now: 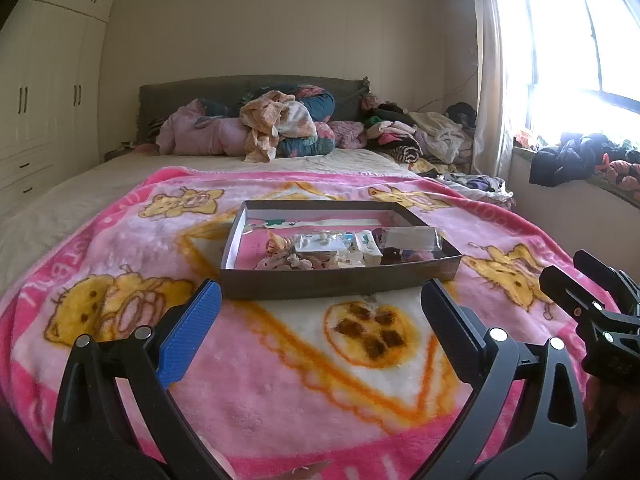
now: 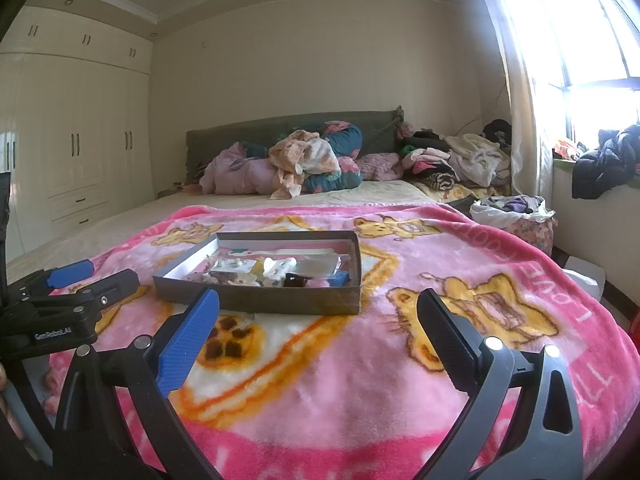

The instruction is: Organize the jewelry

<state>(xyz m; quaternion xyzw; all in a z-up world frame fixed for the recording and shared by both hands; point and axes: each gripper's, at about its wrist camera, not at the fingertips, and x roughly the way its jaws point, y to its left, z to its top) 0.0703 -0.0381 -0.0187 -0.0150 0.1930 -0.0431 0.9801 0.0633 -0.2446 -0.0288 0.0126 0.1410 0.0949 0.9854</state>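
black tool (image 1: 320,308), blue pad (image 1: 190,338)

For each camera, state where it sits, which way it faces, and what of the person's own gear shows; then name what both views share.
Left wrist view: sits on the left tool, low over the pink blanket, facing the headboard; its open fingers frame the jewelry box, and the right tool shows at the right edge.
Right wrist view: sits on the right tool, facing the same way from further right; the left tool shows at the left edge.
Shared: box, blanket, headboard, wardrobe, window.
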